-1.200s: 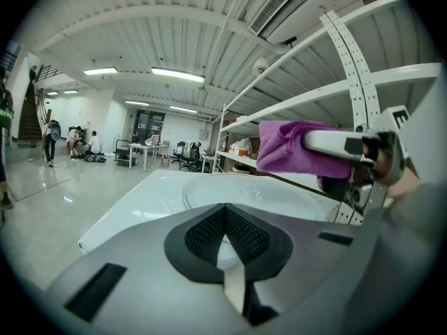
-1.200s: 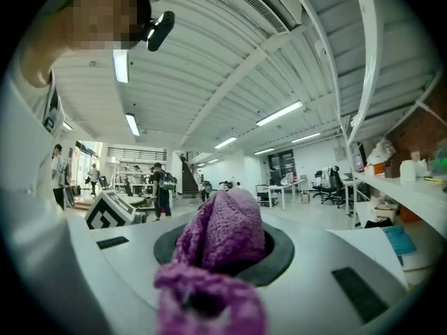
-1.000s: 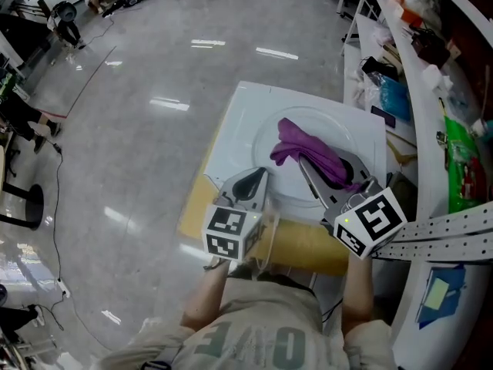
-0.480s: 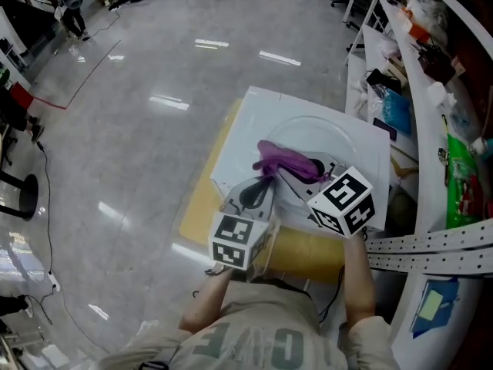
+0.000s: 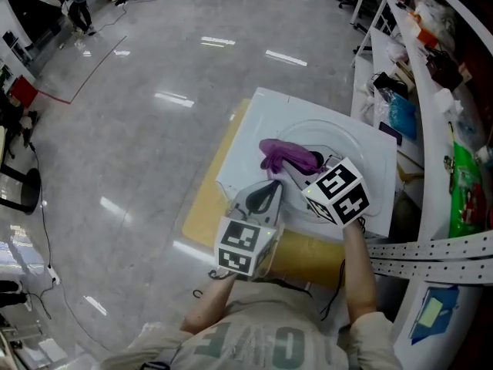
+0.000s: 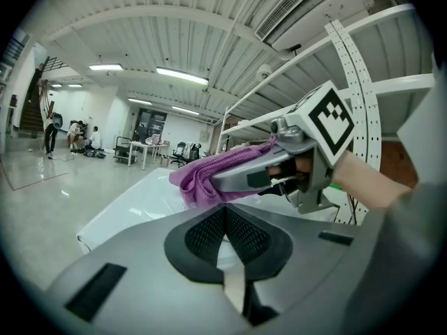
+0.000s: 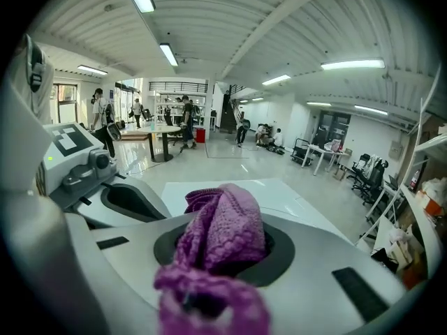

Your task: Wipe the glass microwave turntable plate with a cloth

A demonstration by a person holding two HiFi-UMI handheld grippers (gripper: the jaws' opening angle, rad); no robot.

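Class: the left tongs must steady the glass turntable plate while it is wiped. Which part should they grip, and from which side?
Probably the near rim, with the left tongs coming low and level from the person's side. The glass turntable plate lies flat on the white top, so only its thin edge offers a grip. The right tongs hold the purple cloth on it.

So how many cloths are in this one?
1: a purple cloth clamped in the right tool, over the glass plate on the white top. No second cloth shows; part of the top is hidden.
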